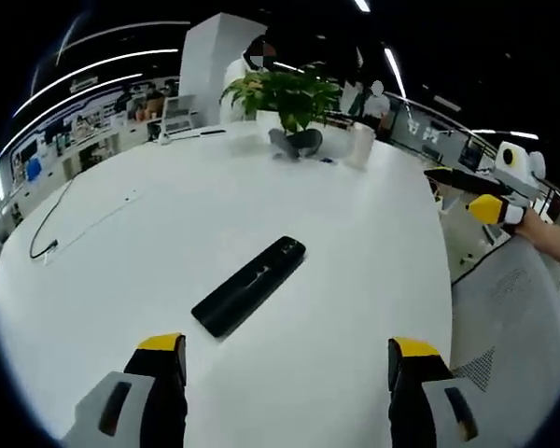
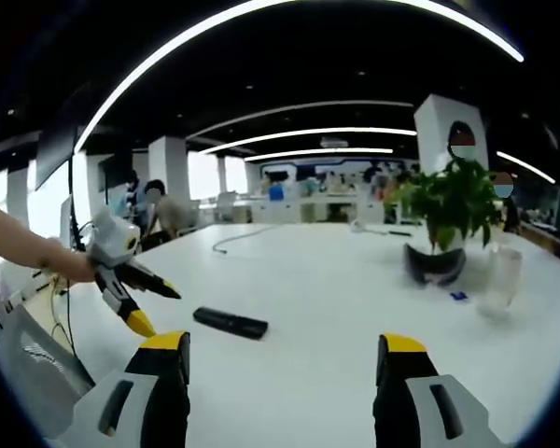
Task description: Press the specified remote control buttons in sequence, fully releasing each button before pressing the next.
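The black remote control lies flat on the white table (near a potted plant), ahead of the left gripper; both it and the right gripper stand wide, holding nothing.

Left gripper: black jaws, yellow tips, grey bases with dark slots. Right gripper: same build. From outside at 9 o'clock in right gripper view: white body, black jaws, yellow tips, bare forearm, no sleeve.
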